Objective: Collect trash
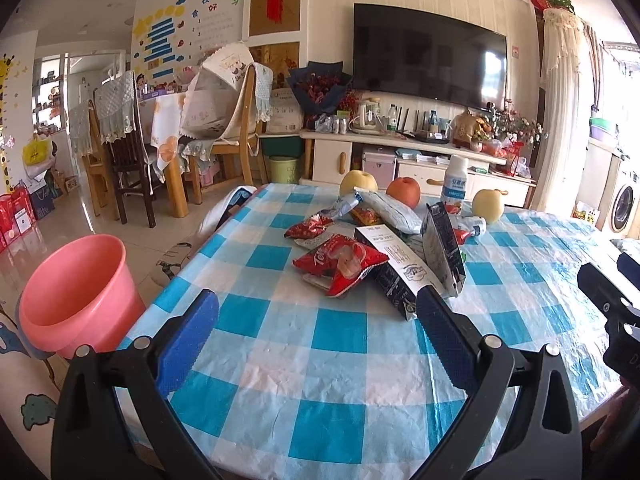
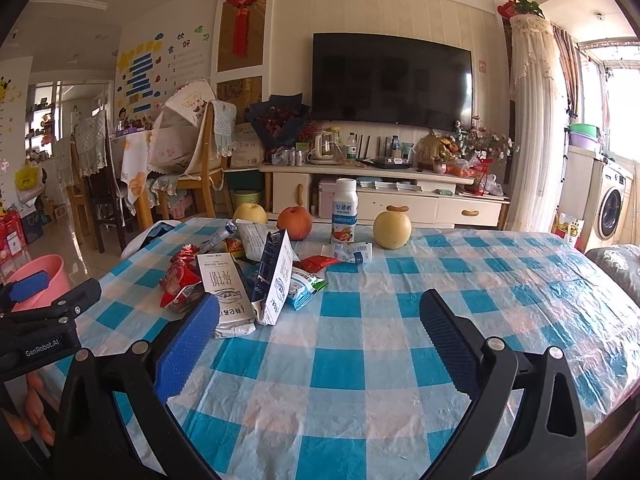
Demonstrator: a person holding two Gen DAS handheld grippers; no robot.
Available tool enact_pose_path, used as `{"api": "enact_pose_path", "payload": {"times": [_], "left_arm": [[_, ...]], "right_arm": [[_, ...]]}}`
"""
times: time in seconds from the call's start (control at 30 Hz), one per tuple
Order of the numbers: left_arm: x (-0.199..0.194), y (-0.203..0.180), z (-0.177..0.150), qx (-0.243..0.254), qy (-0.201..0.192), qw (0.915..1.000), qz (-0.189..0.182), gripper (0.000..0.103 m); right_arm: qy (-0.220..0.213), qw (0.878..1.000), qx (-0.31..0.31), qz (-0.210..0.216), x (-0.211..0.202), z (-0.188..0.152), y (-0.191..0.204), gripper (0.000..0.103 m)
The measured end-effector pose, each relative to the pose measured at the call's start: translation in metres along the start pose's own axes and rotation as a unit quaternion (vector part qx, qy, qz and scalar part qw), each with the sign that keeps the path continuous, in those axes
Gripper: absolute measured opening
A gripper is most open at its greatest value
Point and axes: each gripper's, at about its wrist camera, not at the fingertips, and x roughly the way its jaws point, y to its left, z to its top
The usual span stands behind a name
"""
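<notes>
Living room, checked table, both grippers unloaded.

You face a wall-mounted television (image 2: 391, 80) over a white cabinet (image 2: 384, 196); dining chairs stand far left. The blue-and-white checked tablecloth (image 2: 340, 360) fills the near view. A pink bin (image 1: 76, 296) sits off its left edge. Trash lies left of centre: a milk carton (image 2: 226, 292), red wrappers (image 1: 340, 264). Your left gripper (image 1: 316, 328) and right gripper (image 2: 320, 328) hover with jaws apart, empty.

Glossy crinkled plastic tablecloth (image 1: 340, 360), shiny foil snack wrappers (image 1: 340, 264), smooth pink plastic bucket (image 1: 76, 292).
</notes>
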Motion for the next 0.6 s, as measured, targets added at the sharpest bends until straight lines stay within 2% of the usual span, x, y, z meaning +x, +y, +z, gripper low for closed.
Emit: {"api": "enact_pose_path", "payload": {"times": [0.17, 0.27, 0.33, 0.43, 0.5, 0.6], "left_arm": [[0.017, 0.005, 0.005, 0.016, 0.029, 0.9992, -0.020, 0.099], [0.030, 0.013, 0.013, 0.024, 0.039, 0.9980, -0.042, 0.095], [0.046, 0.019, 0.016, 0.024, 0.067, 0.9953, -0.065, 0.095], [0.068, 0.025, 0.023, 0.022, 0.090, 0.9922, -0.083, 0.087], [0.079, 0.028, 0.028, 0.023, 0.095, 0.9899, -0.102, 0.084], [0.098, 0.025, 0.034, 0.049, 0.104, 0.9852, -0.127, 0.084]], "right_arm": [[0.029, 0.999, 0.003, 0.022, 0.013, 0.002, 0.000, 0.099], [0.046, 0.998, 0.012, 0.033, 0.024, 0.004, -0.003, 0.099], [0.059, 0.997, 0.020, 0.042, 0.031, 0.005, -0.007, 0.099], [0.072, 0.996, 0.024, 0.049, 0.043, 0.007, -0.009, 0.099], [0.080, 0.995, 0.028, 0.059, 0.050, 0.009, -0.010, 0.099], [0.090, 0.993, 0.029, 0.074, 0.063, 0.012, -0.011, 0.099]]}}
